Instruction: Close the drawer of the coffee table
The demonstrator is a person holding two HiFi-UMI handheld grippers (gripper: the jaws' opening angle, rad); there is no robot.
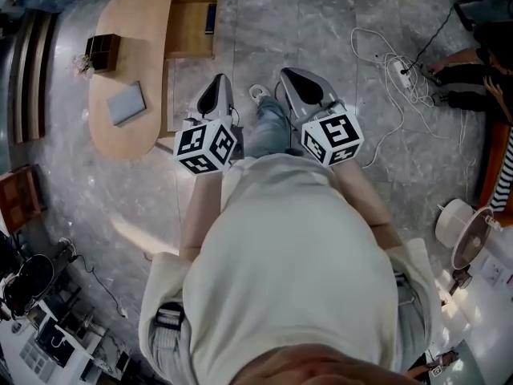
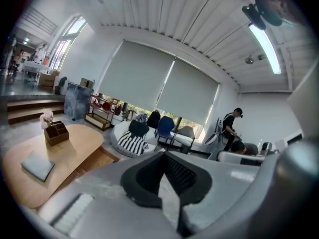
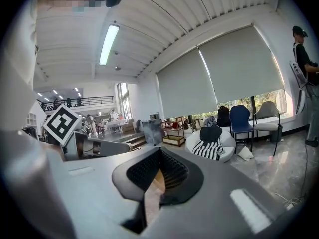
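Pale-topped torso (image 1: 296, 279) is filling the bottom of the head view, with both tools reaching out beyond it toward the table (image 1: 136, 22). Both the left gripper (image 1: 217, 87) and the right gripper (image 1: 295, 83) are clenching on nothing, jaws fully together, and are hanging well apart from the table. Its drawer (image 1: 189, 29) is sticking out open from the table's long side, with a dark item (image 1: 210, 16) lying in one corner. As I judge it, a shove from one narrow closed tip, landing off-centre, is risking a skewed, jammed drawer, or the tip sliding off the front. Too hard a push is risking shifting the table and rocking the box (image 1: 103, 51) standing on the table's top near the pad (image 1: 127, 103).
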